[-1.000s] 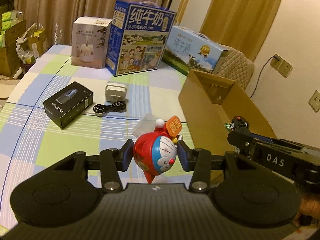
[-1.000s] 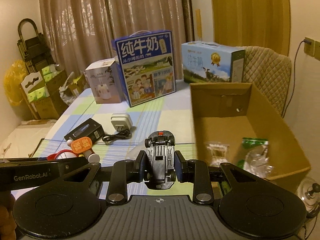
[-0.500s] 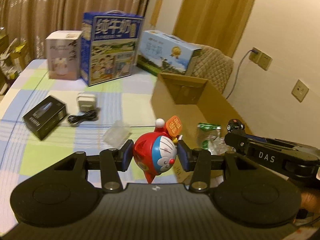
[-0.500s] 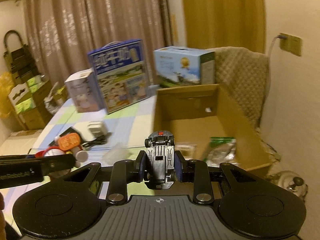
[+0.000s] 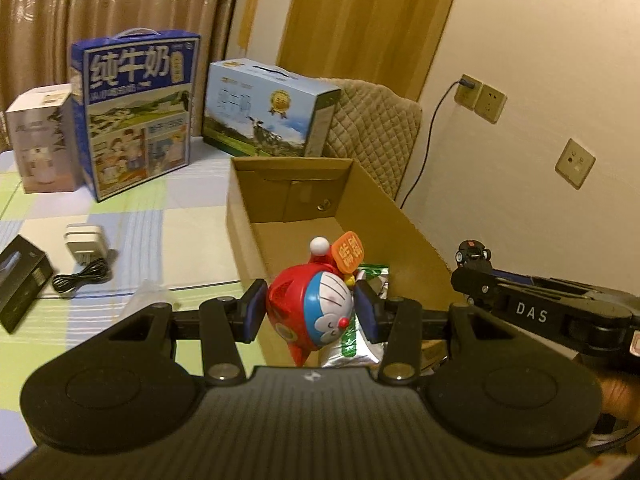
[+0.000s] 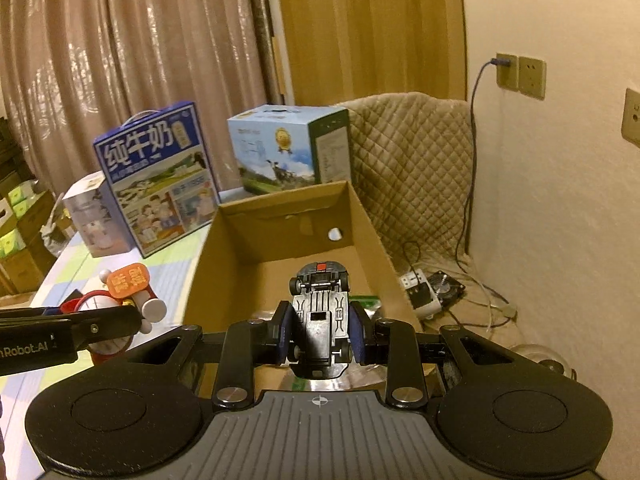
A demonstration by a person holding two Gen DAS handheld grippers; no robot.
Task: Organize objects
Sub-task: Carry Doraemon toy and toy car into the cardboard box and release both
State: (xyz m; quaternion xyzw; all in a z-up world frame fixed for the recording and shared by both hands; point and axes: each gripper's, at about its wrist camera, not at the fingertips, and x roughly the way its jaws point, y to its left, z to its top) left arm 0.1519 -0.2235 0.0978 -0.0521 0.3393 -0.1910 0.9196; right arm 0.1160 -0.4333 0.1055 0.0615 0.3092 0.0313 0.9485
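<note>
My left gripper (image 5: pixel 310 314) is shut on a red and blue Doraemon toy (image 5: pixel 316 308) with an orange sign, held above the near end of an open cardboard box (image 5: pixel 404 220). My right gripper (image 6: pixel 319 334) is shut on an upside-down toy car (image 6: pixel 320 312), held over the same box (image 6: pixel 368 220). The Doraemon toy (image 6: pixel 120 292) and left gripper show at the left of the right wrist view. The right gripper's arm (image 5: pixel 540 312) shows at the right of the left wrist view. A green and silver packet (image 5: pixel 372 280) lies inside the box.
On the checked tablecloth (image 5: pixel 160 248) stand a tall blue milk carton (image 5: pixel 136 116), a light blue carton (image 5: pixel 268 108) and a white box (image 5: pixel 40 136). A white charger (image 5: pixel 84 240), black cable (image 5: pixel 80 276) and black box (image 5: pixel 20 280) lie left. A quilted chair (image 6: pixel 412 168) stands behind the box.
Both grippers have moved right, from over the table to above the cardboard box, each still holding its toy.
</note>
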